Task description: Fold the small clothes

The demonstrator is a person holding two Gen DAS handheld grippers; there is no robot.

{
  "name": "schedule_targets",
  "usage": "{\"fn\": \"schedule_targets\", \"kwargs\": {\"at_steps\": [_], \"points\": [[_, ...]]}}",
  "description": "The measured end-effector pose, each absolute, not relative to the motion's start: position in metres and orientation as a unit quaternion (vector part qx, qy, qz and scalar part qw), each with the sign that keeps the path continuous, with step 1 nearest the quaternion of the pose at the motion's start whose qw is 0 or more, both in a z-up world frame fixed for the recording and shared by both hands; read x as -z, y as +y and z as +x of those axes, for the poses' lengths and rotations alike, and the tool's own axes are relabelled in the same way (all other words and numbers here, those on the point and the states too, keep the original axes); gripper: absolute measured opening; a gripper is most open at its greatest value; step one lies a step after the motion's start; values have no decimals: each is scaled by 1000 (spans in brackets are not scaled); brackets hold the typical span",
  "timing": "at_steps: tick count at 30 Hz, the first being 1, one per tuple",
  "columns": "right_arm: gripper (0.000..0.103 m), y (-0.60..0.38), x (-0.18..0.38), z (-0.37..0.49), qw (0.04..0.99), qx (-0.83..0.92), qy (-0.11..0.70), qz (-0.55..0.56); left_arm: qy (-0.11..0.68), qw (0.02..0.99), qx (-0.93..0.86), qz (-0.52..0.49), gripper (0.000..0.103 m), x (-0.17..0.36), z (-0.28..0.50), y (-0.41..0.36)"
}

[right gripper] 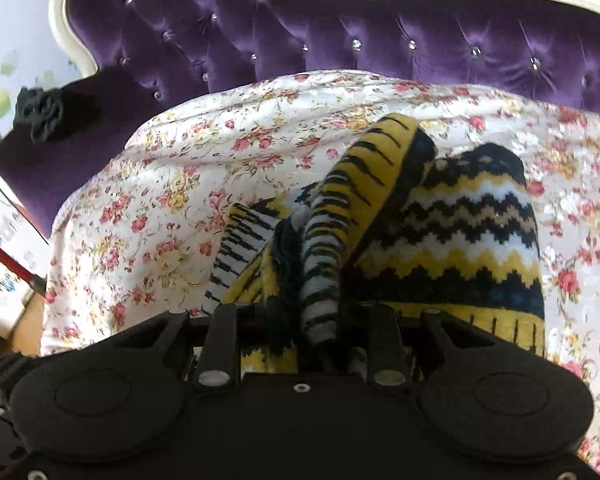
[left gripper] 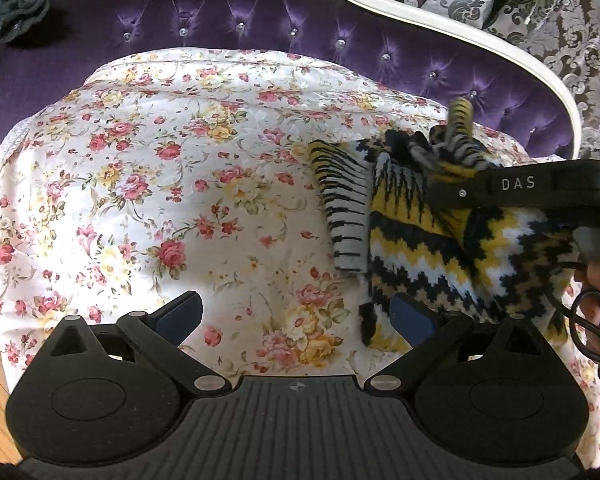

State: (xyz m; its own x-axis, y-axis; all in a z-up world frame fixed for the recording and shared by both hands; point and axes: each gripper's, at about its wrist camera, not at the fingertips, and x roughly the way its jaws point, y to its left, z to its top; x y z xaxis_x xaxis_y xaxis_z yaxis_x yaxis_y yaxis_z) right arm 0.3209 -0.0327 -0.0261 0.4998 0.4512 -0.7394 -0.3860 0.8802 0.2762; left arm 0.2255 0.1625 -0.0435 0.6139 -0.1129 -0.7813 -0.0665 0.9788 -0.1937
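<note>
Knit garment (left gripper: 416, 240), yellow-black-white, on floral bedspread (left gripper: 140, 184): bunched, fold unfinished. Right gripper (right gripper: 320, 320) pinching a ribbed cuff (right gripper: 320, 280), lifted. Left gripper (left gripper: 300, 316) spread, idle beside the hem.

Lighting and picture quality, both wrist views

Soft daylight, fairly bright; floral bedspread (left gripper: 140, 184) washes out pale near centre. Satin sheen on purple headboard (right gripper: 300, 32). Strong fisheye bending at edges. Motion blur on knitted garment (left gripper: 420, 240), its raised far tip smeared; right view softer overall, near fabric out of focus.
</note>
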Motion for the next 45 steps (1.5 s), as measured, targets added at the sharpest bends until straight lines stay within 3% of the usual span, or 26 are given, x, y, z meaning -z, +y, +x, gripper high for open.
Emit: {"fn": "schedule_targets", "kwargs": {"at_steps": [3, 11, 18, 24, 26, 39, 40, 41, 42, 45], "points": [[56, -31, 20, 321, 862, -271, 426, 50, 437, 894, 15, -97, 101, 40, 227, 162], [60, -68, -10, 307, 872, -300, 366, 126, 415, 906, 22, -81, 101, 14, 239, 165], [66, -85, -7, 262, 902, -273, 334, 23, 405, 901, 74, -137, 101, -6, 271, 157], [71, -74, 7, 218, 910, -291, 292, -46, 444, 873, 105, -172, 99, 6, 300, 138], [74, -72, 10, 204, 910, -303, 274, -70, 455, 865, 116, -175, 92, 12, 304, 133], [74, -31, 39, 187, 902, -317, 226, -187, 495, 838, 132, -185, 92, 39, 330, 111], [74, -30, 41, 187, 903, -315, 222, -192, 495, 838, 133, -187, 88, 40, 332, 110], [73, -29, 42, 187, 903, -313, 220, -195, 491, 839, 138, -190, 75, 41, 333, 108], [72, -28, 44, 188, 903, -310, 220, -200, 486, 840, 146, -192, 69, 41, 334, 106], [56, -29, 47, 188, 904, -303, 218, -208, 473, 852, 135, -182, 29, 40, 335, 100]]}}
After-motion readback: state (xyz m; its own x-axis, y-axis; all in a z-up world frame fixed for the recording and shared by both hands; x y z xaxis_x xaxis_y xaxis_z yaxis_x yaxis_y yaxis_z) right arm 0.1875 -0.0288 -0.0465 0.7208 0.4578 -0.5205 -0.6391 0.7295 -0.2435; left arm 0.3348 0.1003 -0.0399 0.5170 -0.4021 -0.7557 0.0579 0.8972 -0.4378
